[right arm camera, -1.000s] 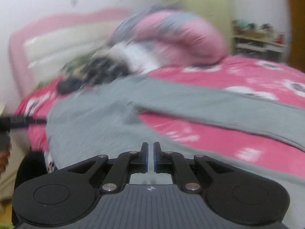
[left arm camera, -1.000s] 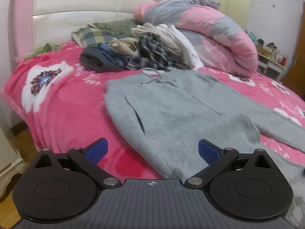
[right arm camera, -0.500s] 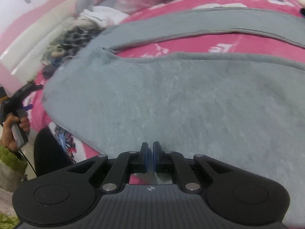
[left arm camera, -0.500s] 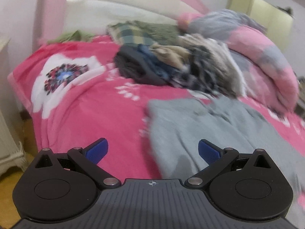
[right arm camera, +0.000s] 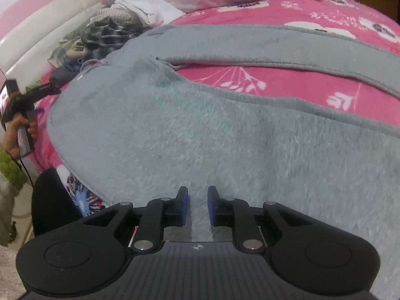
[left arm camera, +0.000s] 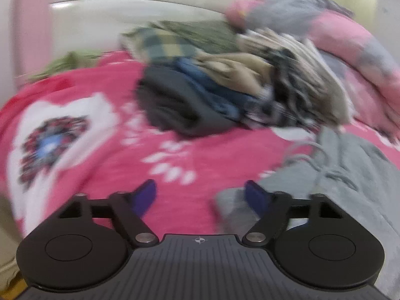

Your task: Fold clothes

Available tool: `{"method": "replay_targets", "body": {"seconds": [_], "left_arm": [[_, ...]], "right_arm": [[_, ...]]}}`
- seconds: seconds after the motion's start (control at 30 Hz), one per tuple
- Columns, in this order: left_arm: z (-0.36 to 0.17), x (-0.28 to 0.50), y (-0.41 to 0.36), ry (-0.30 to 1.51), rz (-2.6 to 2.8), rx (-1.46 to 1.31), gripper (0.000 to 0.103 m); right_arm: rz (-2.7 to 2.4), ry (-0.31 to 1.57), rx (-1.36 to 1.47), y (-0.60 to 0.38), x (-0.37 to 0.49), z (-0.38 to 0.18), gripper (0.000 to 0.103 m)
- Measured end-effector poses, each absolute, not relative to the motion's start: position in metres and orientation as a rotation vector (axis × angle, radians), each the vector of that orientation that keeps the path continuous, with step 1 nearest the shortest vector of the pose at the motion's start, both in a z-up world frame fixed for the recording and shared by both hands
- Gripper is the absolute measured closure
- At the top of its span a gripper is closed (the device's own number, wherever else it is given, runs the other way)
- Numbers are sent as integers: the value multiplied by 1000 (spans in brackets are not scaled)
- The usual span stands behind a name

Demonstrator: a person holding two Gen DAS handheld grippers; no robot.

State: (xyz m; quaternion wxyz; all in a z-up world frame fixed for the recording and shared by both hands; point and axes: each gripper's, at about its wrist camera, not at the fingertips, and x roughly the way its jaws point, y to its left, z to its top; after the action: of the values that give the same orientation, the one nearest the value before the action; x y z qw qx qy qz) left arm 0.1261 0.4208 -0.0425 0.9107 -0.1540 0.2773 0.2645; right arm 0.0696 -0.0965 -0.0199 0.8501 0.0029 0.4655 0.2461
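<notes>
Blurrily, clothes pile (left arm camera: 225, 80) lacks detail.

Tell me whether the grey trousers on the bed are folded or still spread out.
Spread out. In the right wrist view the grey trousers lie flat on the pink bedspread, their two legs apart with bedspread showing between them.

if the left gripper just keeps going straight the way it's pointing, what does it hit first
Most likely the pink bedspread, which fills the view between the left gripper fingers. The corner of the grey sweatpants sits just by its right-hand finger, so it could brush that too. The picture is blurred, so depth is uncertain.
</notes>
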Motion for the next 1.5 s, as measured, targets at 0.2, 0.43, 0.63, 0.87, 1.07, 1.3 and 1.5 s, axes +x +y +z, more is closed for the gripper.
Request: {"method": "replay_targets", "body": {"seconds": [0.2, 0.43, 0.63, 0.87, 1.07, 1.3, 1.5], "left_arm": [[-42, 137, 414, 603, 455, -333, 45], [-32, 115, 427, 613, 375, -484, 19], [-42, 133, 410, 643, 356, -463, 29], [-35, 129, 398, 549, 543, -409, 83], [-19, 113, 405, 448, 590, -446, 87], [-58, 125, 416, 512, 613, -433, 82], [-41, 88, 419, 499, 571, -444, 51]], "right_arm": [[492, 983, -11, -91, 69, -19, 84], [492, 976, -29, -87, 68, -18, 77], [503, 958, -39, -85, 65, -18, 71], [494, 946, -21, -90, 67, -18, 71], [480, 939, -19, -92, 69, -18, 71], [481, 937, -9, -96, 69, -19, 71], [537, 871, -62, -87, 66, -5, 71]]}}
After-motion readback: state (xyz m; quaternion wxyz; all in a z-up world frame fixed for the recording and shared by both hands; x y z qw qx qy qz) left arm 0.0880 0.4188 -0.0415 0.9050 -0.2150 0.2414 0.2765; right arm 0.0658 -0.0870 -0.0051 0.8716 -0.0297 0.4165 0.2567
